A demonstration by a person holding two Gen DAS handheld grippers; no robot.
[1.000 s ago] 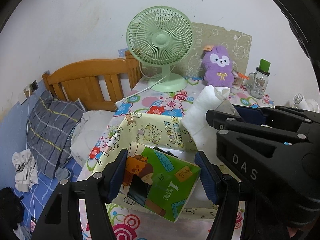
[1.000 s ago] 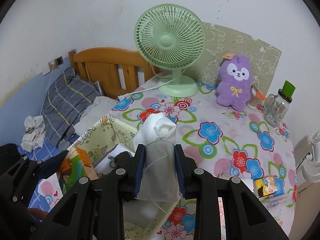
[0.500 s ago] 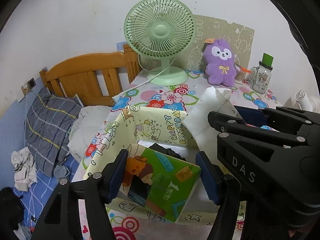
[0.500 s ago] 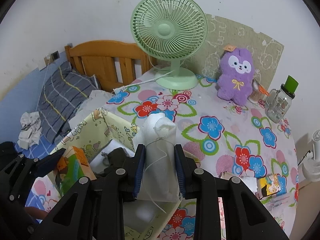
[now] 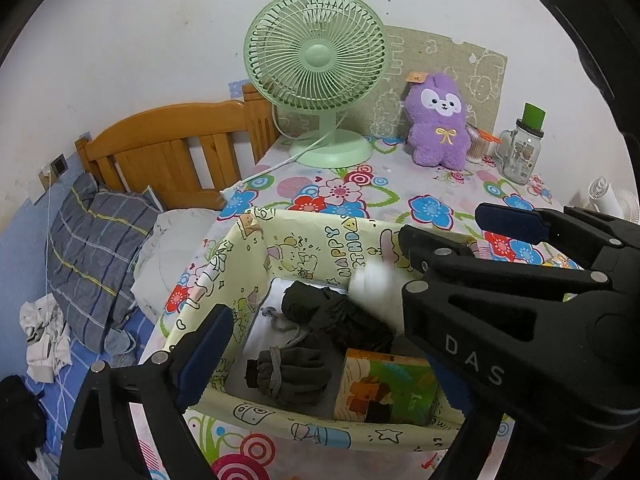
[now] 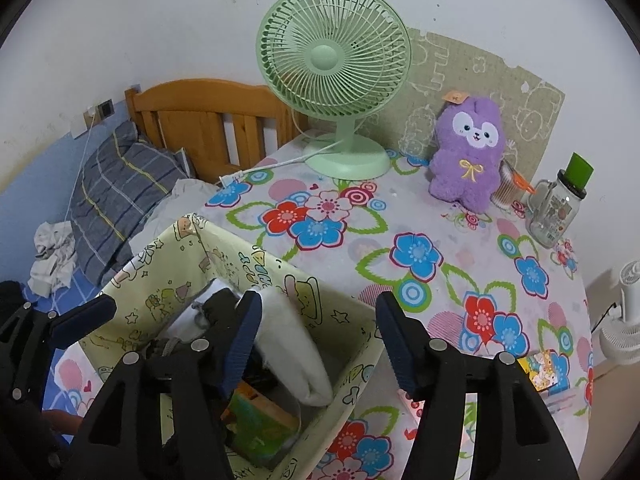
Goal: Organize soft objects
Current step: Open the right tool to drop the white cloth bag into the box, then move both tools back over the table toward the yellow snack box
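While both grippers stand with fingers spread and empty, the right gripper hangs over the yellow fabric bin at lower left, where the blurred white roll lies. The left gripper frames the green pack inside.

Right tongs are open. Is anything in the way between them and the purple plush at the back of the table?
Nothing visible. Between the open right tongs and the purple plush lies only bare flowered tablecloth. The green fan stands left of that path, the glass jar to the right.
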